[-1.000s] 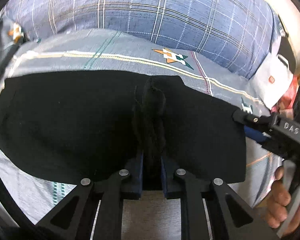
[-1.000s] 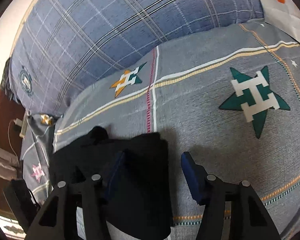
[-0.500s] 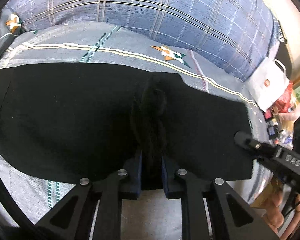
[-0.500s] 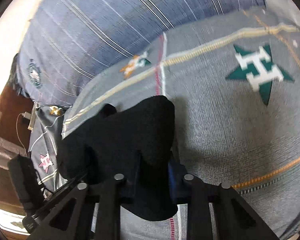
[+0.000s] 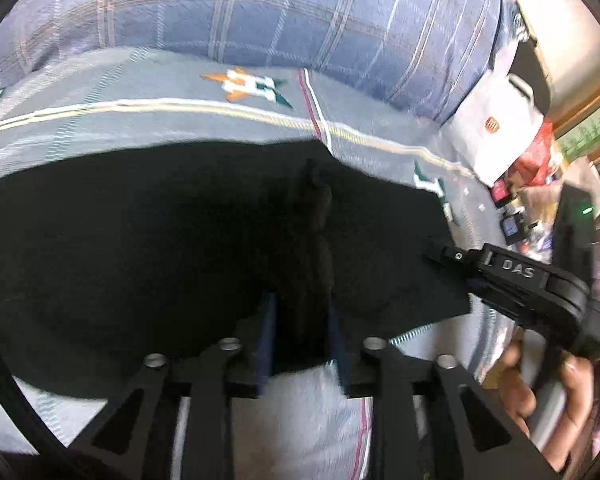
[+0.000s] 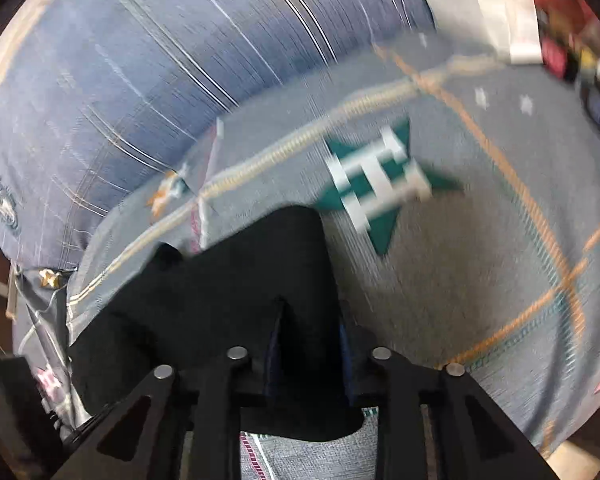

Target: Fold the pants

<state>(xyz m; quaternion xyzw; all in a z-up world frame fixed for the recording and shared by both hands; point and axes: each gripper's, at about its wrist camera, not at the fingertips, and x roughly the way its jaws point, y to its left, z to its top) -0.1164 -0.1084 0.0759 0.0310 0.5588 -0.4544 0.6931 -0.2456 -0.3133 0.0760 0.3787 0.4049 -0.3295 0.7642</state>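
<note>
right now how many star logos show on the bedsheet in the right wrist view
2: a big green star right of the black pants, and a small blurred orange one near the blue pillow. Others may be hidden.

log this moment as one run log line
stage: fold underway | left gripper: jaws just opening, black pants bunched between | right gripper: opening slightly, pants corner between | surface: bedspread

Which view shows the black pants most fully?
The left wrist view: the pants spread across the bedsheet, with the left gripper at a bunched fold. The right wrist view shows only one end of them, between the right gripper fingers.
</note>
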